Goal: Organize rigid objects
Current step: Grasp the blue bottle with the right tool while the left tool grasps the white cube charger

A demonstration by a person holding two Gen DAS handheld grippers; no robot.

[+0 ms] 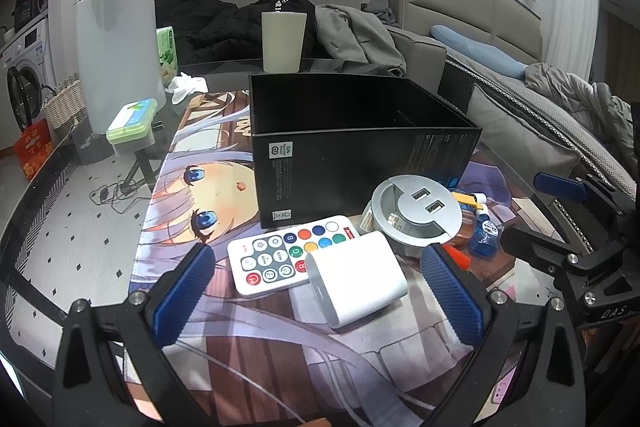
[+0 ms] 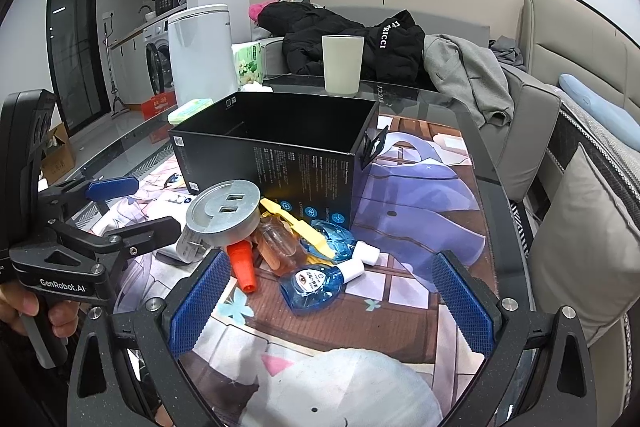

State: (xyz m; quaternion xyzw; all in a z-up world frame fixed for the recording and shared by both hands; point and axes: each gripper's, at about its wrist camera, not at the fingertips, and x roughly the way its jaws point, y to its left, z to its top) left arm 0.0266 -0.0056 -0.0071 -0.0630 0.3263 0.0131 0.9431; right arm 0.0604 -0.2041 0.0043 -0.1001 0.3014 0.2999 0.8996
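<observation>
Black cardboard box, open-topped and empty as far as visible, standing upright on printed anime mat over glass table. Just in front of box: silver round USB hub, tilted, leaning on clutter beneath it. To box's front left, lying flat: white remote with coloured buttons, its near end overlapped by white power brick. To box's front right, beside and partly under hub: yellow strip, clear orange-tinted bottle, orange cone-shaped cap, and two blue eye-drop bottles with white caps, lying on their sides, touching or nearly so. Left gripper low over mat in front of box, blue-padded fingers spread wide on either side of remote and power brick, gripping nothing. Right gripper also in front of box, further right, fingers likewise spread wide, nearer eye-drop bottle between and ahead of them, nothing held. Hand wrapped round left gripper's handle, seen at edge of right wrist view. Behind box: beige cup on table edge. Left of box: tall white cylindrical appliance, green-lidded case, green tissue pack. Beyond box: dark and grey clothes heaped on sofa.
</observation>
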